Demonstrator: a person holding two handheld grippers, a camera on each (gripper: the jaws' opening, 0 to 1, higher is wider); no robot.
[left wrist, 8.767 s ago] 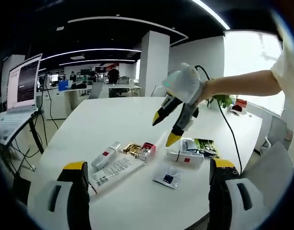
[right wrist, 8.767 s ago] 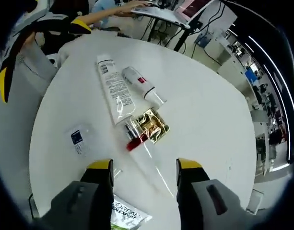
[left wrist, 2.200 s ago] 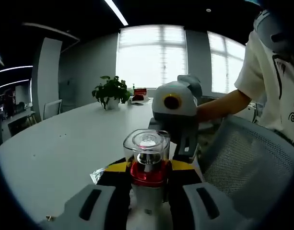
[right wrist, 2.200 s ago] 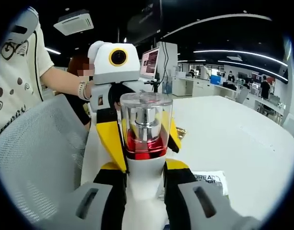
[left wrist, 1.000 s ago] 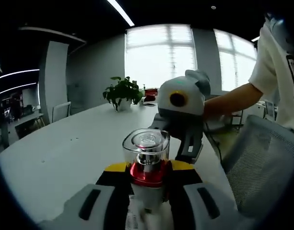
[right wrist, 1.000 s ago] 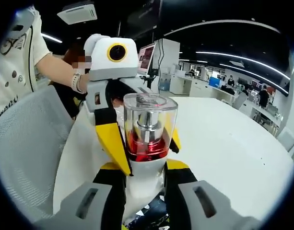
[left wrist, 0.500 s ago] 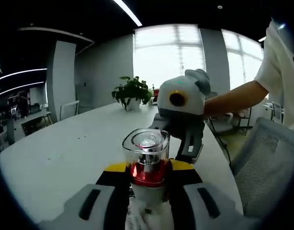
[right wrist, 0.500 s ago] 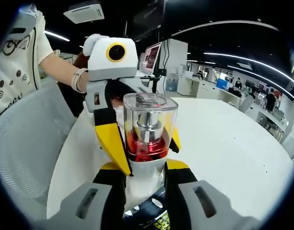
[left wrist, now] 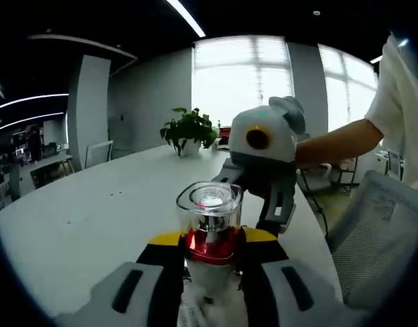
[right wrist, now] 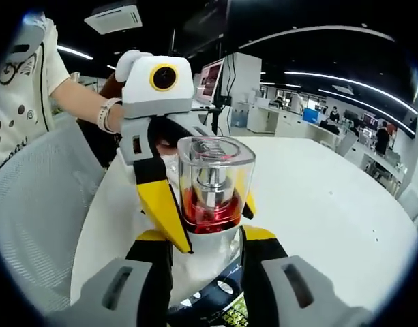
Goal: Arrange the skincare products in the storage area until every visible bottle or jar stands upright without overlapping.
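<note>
We see a white table [left wrist: 93, 218] spreading wide under both grippers, and it shows again in the right gripper view [right wrist: 318, 204]. A grey mesh chair [right wrist: 31, 225] stands at the table's edge, and its back shows in the left gripper view [left wrist: 372, 238]. A person's arm [left wrist: 331, 143] reaches in behind the right gripper. A plant [left wrist: 188, 129] sits far off on the table by the windows.

The left gripper [left wrist: 210, 240] has its jaws pressed against the sides of a bottle [left wrist: 210, 221], just below the red band. The right gripper [right wrist: 207, 235] does the same from the opposite side, pinching the same bottle [right wrist: 214, 184], so both tools grip it at once, facing each other. In each view the other gripper's yellow-tipped jaws lie along the bottle's flanks.

The bottle stands upright between the four jaws, with a white body, a red collar and a clear cap over a silver pump. We cannot tell whether its base touches the table, since the jaws hide it. Below it in the right gripper view lies a dark packet [right wrist: 219, 300], perhaps a sachet, partly hidden.
</note>
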